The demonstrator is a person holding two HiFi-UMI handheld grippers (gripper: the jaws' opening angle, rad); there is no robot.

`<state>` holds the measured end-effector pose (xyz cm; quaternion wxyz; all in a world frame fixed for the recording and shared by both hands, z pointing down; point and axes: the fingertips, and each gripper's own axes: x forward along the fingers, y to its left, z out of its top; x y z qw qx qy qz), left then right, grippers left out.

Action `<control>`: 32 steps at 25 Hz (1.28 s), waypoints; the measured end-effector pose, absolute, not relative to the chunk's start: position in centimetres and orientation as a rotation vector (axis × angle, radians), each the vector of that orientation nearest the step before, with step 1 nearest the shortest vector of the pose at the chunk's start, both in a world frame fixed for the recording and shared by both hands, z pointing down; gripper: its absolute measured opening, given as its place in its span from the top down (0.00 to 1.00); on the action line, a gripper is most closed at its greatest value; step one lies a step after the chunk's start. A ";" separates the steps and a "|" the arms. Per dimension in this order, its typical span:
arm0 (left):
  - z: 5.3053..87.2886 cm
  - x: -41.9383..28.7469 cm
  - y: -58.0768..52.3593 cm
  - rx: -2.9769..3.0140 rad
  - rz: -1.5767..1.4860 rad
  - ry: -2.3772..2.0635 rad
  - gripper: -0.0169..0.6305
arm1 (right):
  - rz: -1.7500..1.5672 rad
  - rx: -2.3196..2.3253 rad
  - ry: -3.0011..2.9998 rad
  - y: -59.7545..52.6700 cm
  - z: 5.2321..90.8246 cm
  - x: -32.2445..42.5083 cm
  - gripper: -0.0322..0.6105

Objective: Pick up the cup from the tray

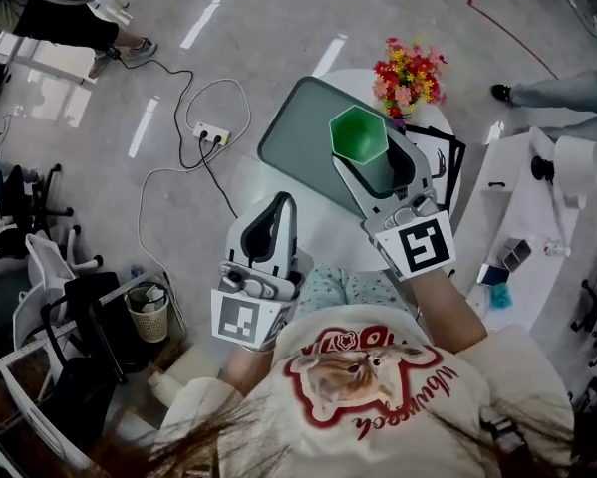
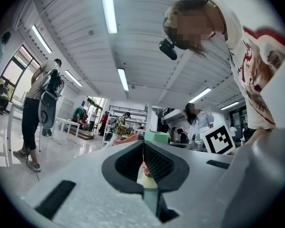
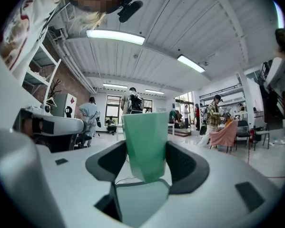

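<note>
Head view: the faceted green cup [image 1: 359,134], hexagonal at its rim, is clamped in the right gripper [image 1: 383,165] and shows over the right end of the grey-green tray [image 1: 293,132]. Flowers [image 1: 410,72] stand just beyond the tray, and the left gripper [image 1: 276,215] hangs on the tray's near side.

Left gripper view: the jaws meet with nothing between them.

Right gripper view: the jaws press the cup's sides. Behind are a glossy floor [image 3: 270,163] and a ribbed ceiling [image 3: 147,56] with strip lights.

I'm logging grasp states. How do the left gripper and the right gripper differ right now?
The right gripper is shut on the green faceted cup; the left gripper has its jaws together with nothing between them. The right gripper reaches over the grey-green tray, while the left gripper sits short of it, nearer the person's body. Both are white with black pads and carry a marker cube.
</note>
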<state>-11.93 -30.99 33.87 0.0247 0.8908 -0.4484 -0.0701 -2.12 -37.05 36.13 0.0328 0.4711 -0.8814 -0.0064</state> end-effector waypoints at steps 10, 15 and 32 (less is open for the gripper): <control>31.6 -10.1 -30.6 2.834 -0.212 -1.362 0.95 | -0.102 1.557 -2.705 -35.6 30.8 0.1 0.54; 30.8 -9.5 -30.7 2.849 -0.222 -1.364 0.95 | -0.103 1.574 -2.704 -35.2 30.1 0.7 0.54; 29.1 -7.0 -30.8 2.888 -0.269 -1.352 0.95 | -0.094 1.566 -2.732 -34.3 29.1 2.3 0.54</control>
